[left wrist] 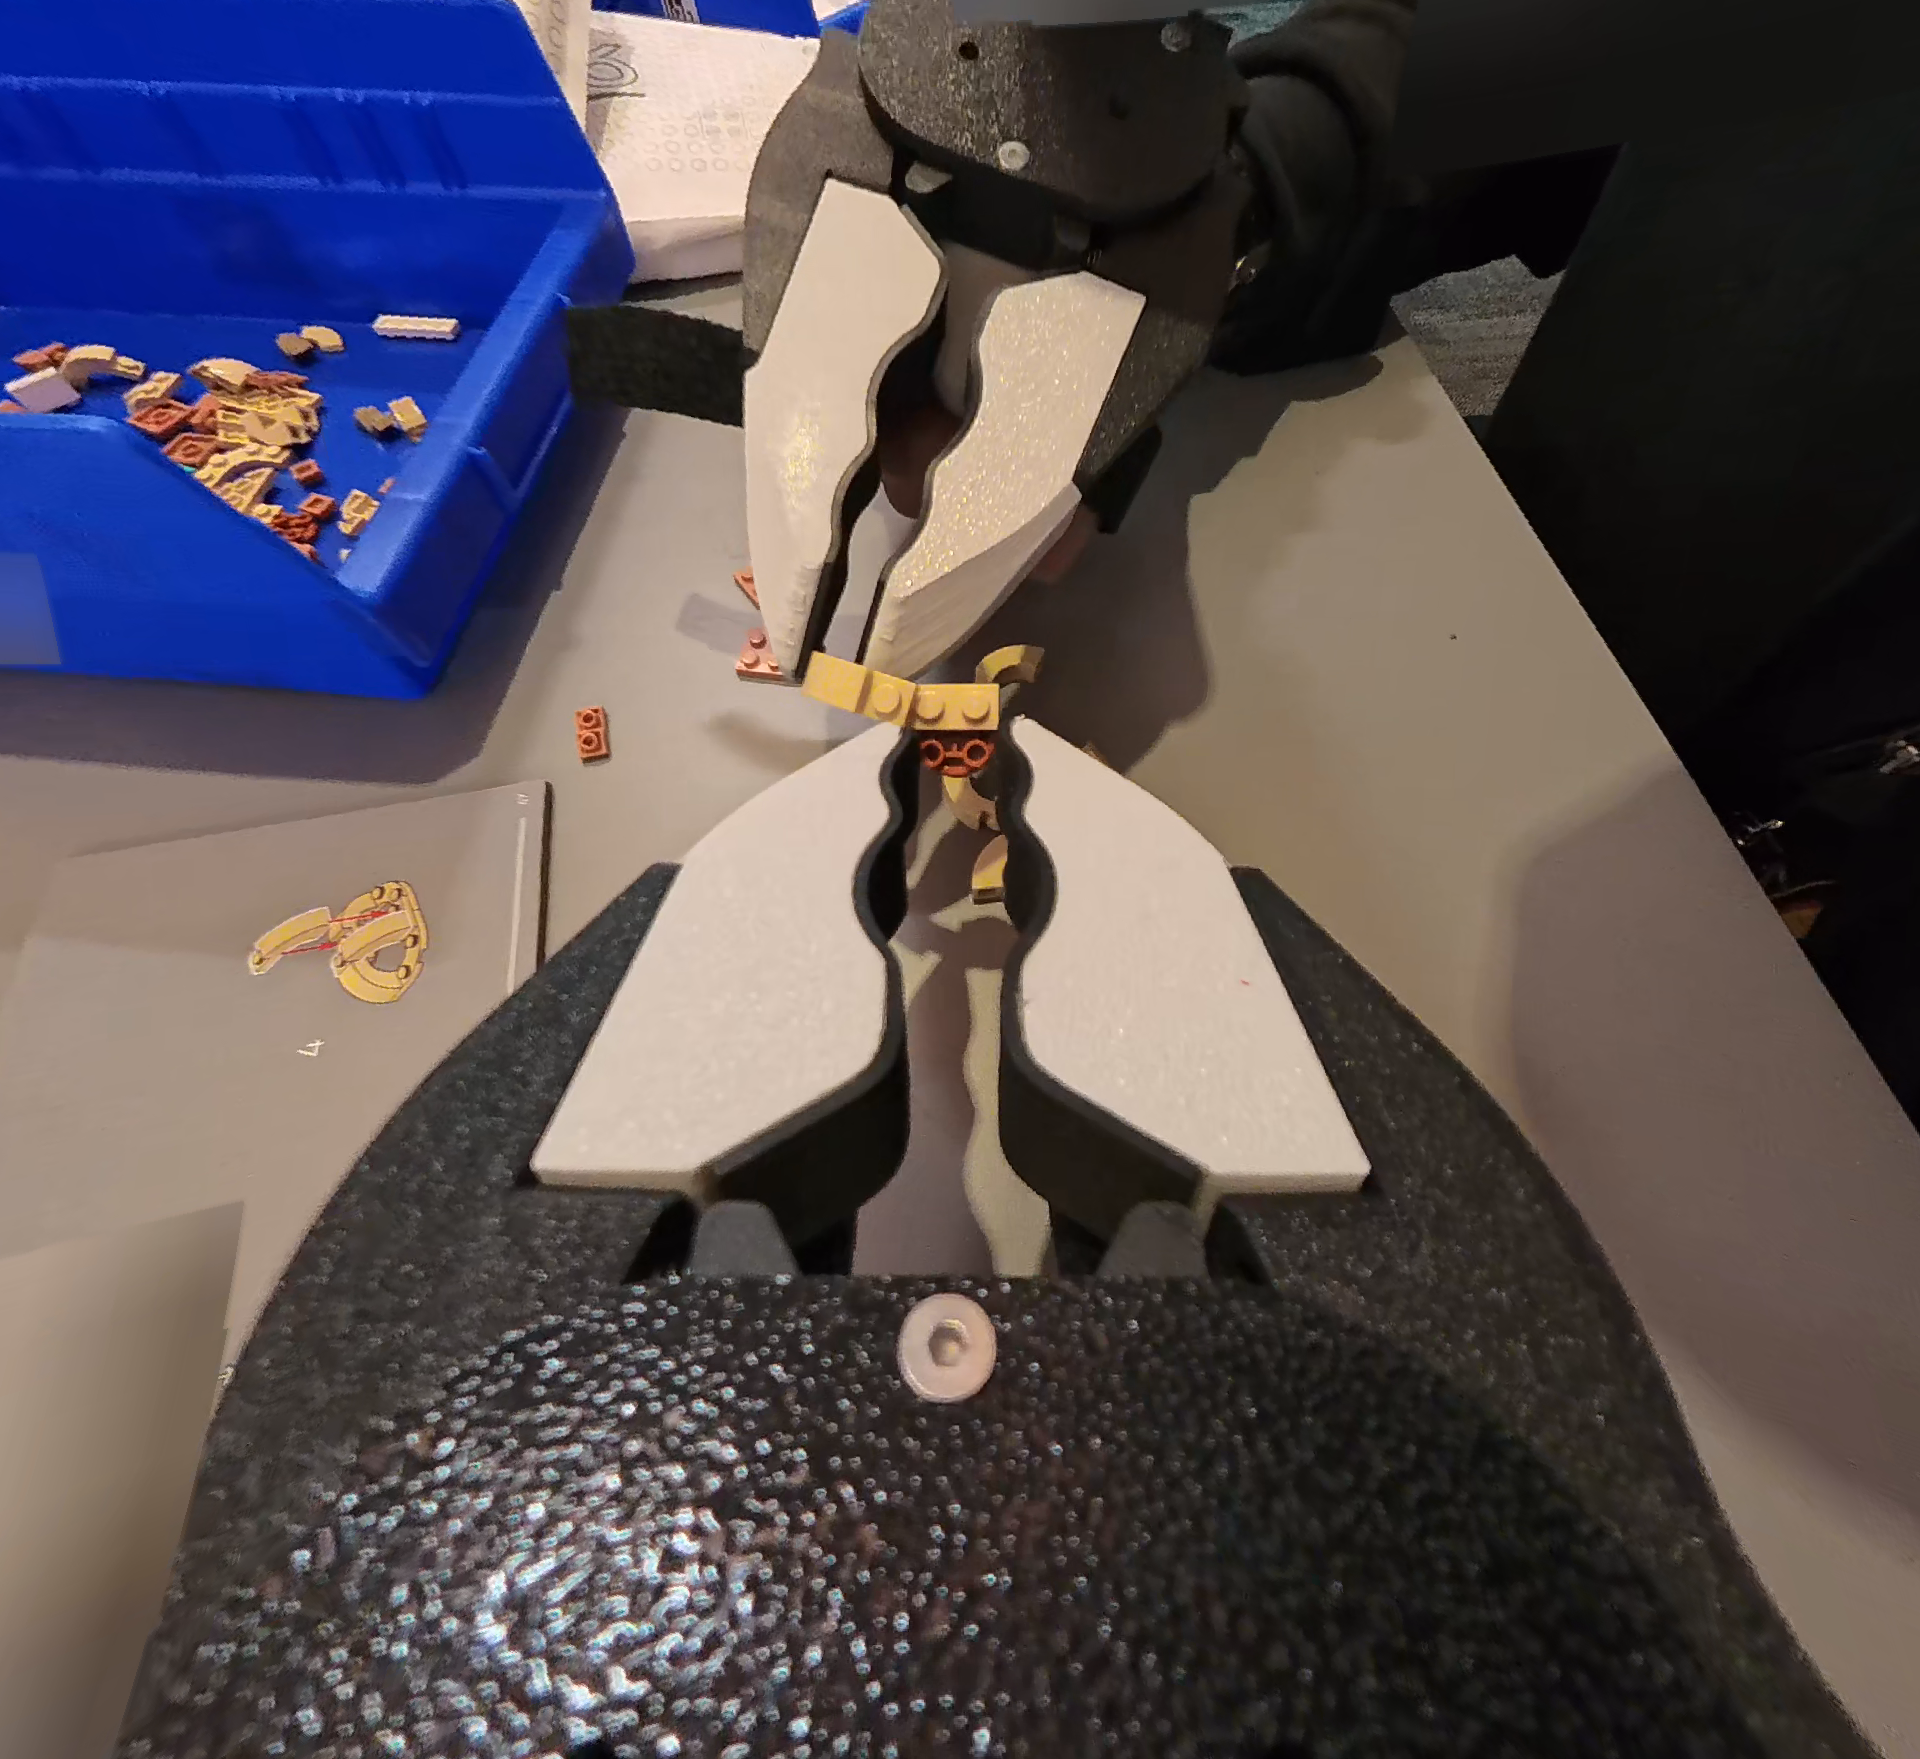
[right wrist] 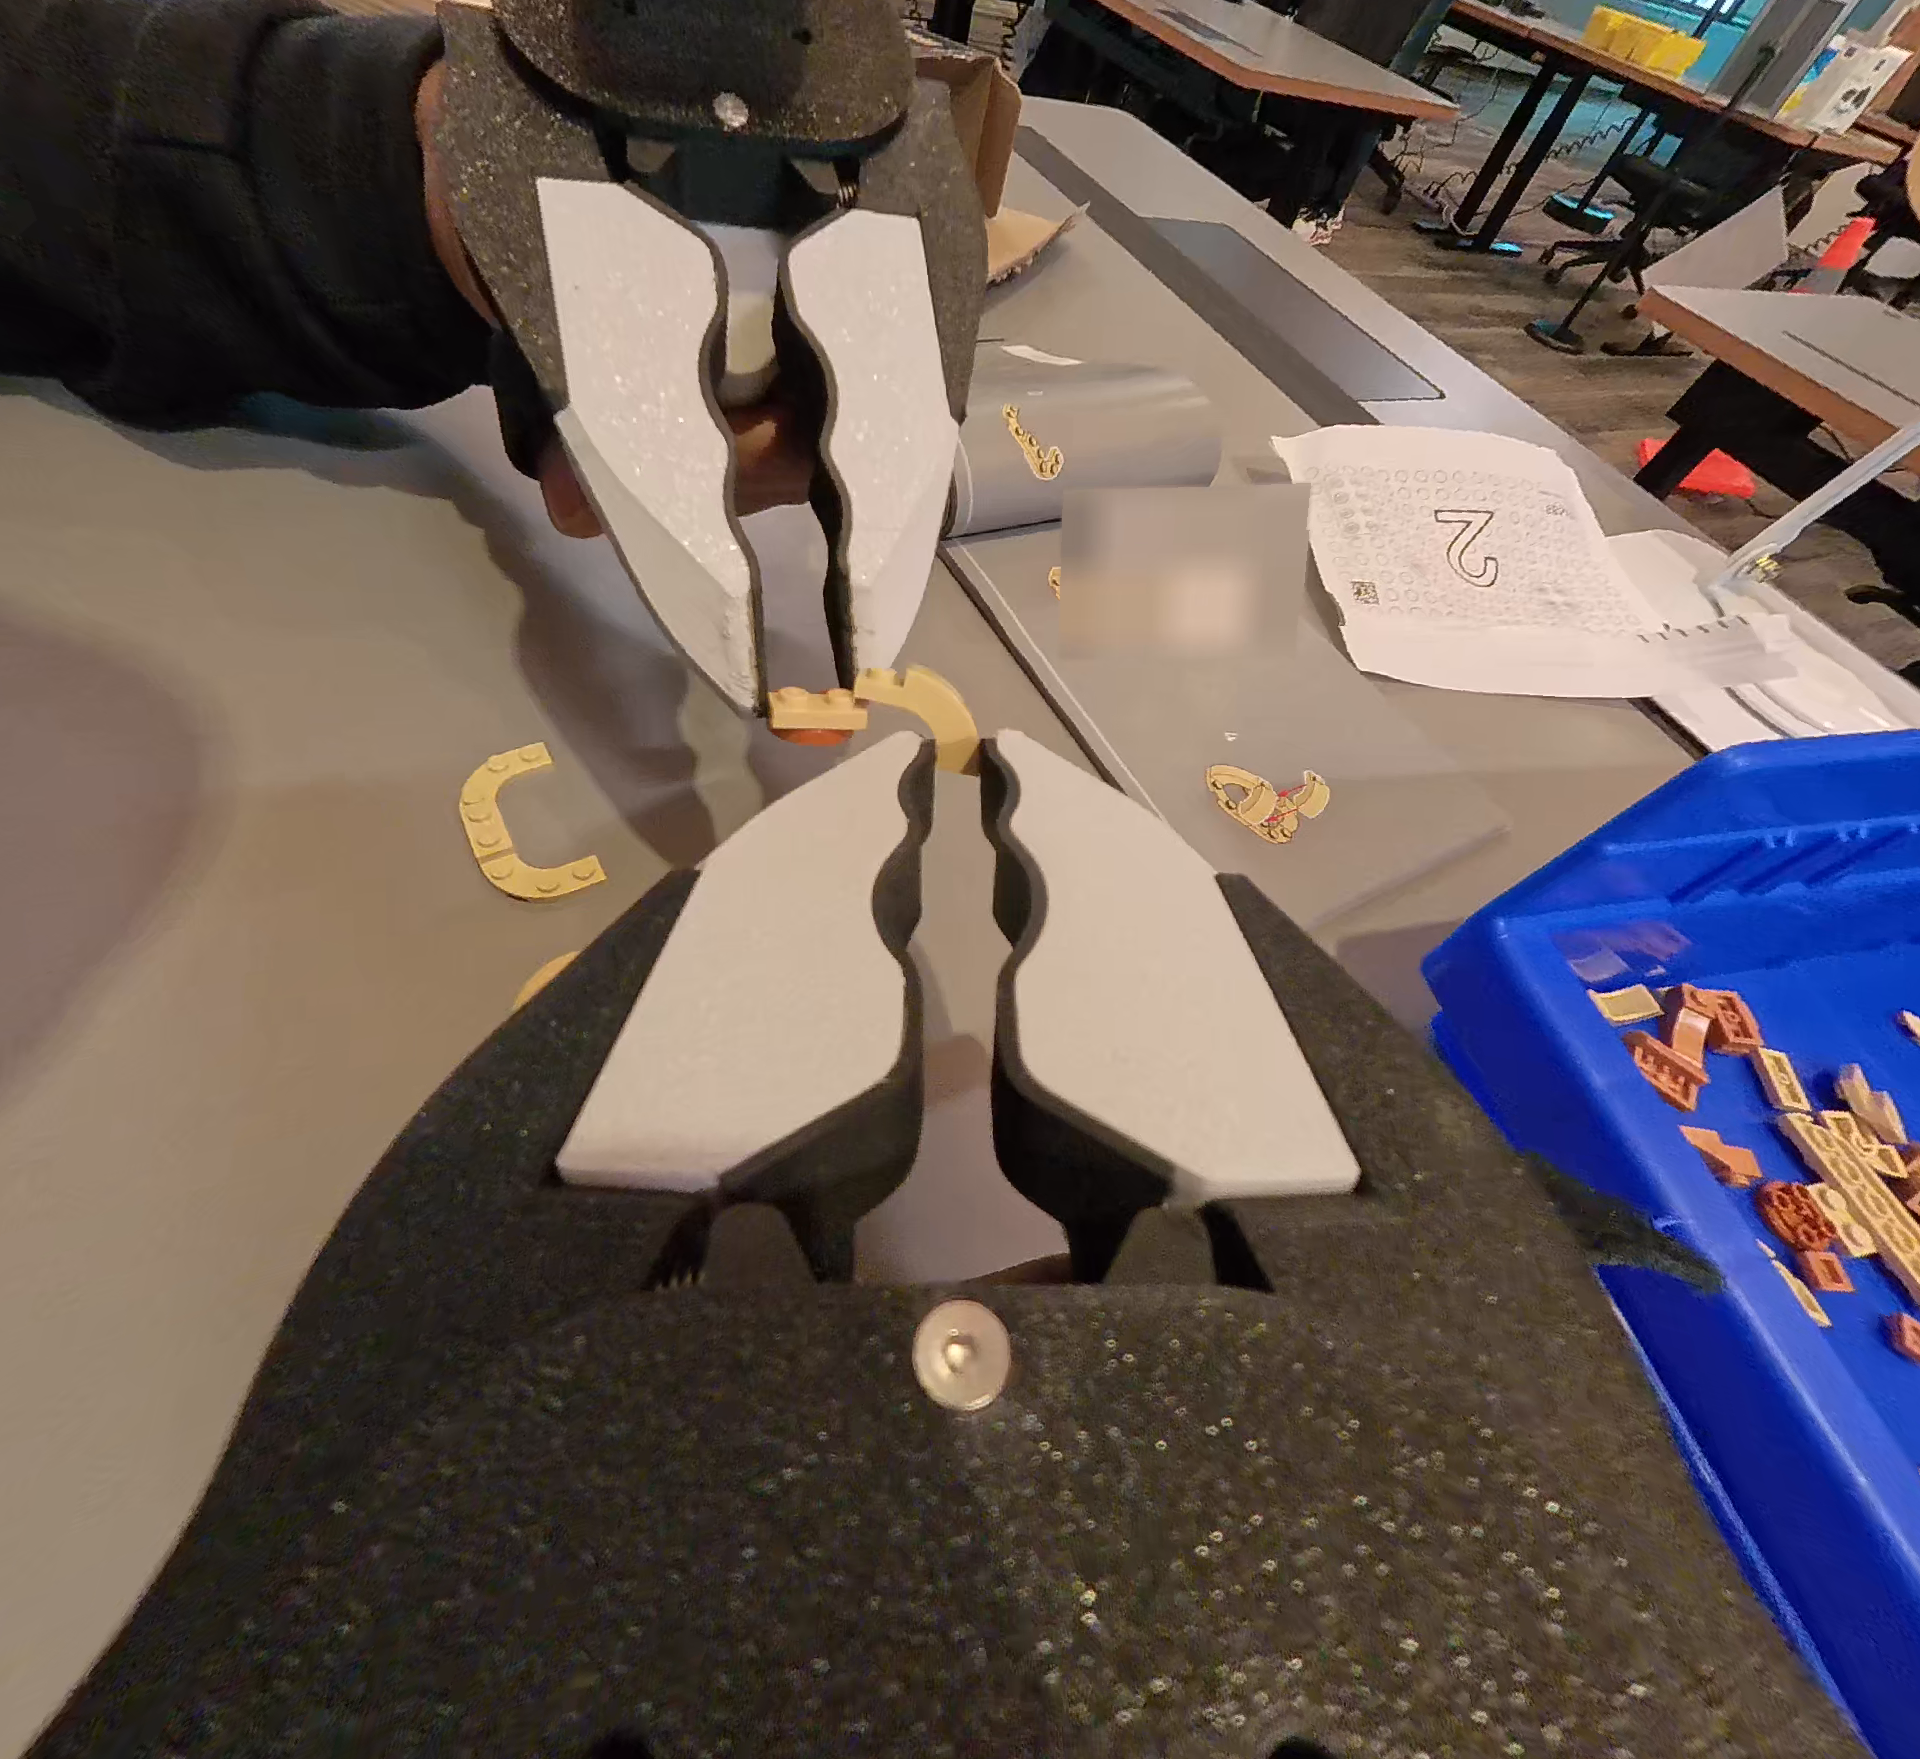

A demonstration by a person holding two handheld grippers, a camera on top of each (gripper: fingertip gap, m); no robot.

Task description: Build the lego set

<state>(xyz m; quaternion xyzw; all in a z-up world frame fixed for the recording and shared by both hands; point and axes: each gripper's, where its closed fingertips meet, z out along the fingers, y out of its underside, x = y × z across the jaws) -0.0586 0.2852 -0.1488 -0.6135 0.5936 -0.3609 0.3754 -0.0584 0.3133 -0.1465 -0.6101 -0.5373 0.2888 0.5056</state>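
Observation:
My left gripper is shut on a small tan plate with an orange round piece under it. It also shows in the right wrist view, where the plate sits at its tips. My right gripper is shut on a tan curved piece. It comes in from the far side in the left wrist view, holding that piece. The two pieces meet end to end above the grey table. A tan U-shaped assembly lies on the table beside them.
A blue bin of loose tan and brown pieces stands left in the left wrist view and right in the right wrist view. An open instruction booklet lies nearby. Small brown bricks lie loose. White paper bags lie behind. Both grippers' tips are close together, under 4 cm apart.

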